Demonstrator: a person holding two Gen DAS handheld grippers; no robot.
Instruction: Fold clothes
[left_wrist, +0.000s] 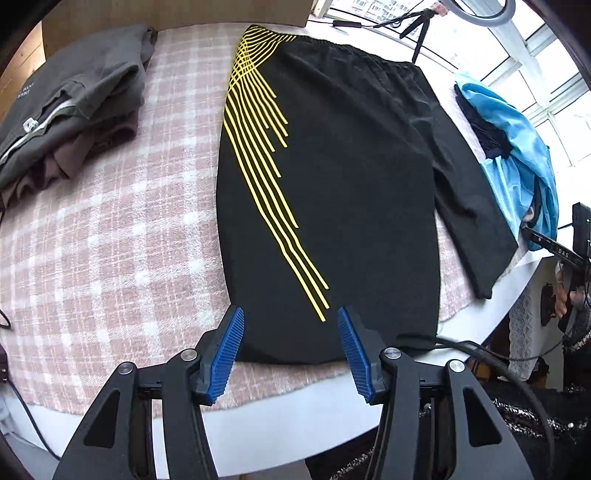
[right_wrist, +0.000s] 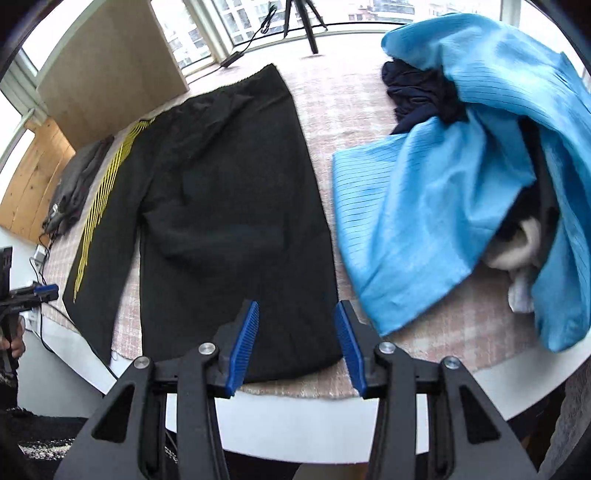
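Note:
Black shorts (left_wrist: 351, 177) with yellow stripes (left_wrist: 258, 147) lie flat on the pink checked cloth, waistband far, leg hems near me. My left gripper (left_wrist: 290, 321) is open and empty, hovering at the hem of the striped leg. My right gripper (right_wrist: 295, 317) is open and empty, just above the hem of the other leg of the shorts (right_wrist: 236, 206). The left gripper also shows at the left edge of the right wrist view (right_wrist: 40, 291), and the right gripper at the right edge of the left wrist view (left_wrist: 576, 240).
A folded pile of grey and brown clothes (left_wrist: 66, 107) lies at the far left. A heap with a blue garment (right_wrist: 461, 192) and dark items lies right of the shorts. The white table edge (left_wrist: 280, 424) is near me. A tripod (right_wrist: 299, 22) stands at the window.

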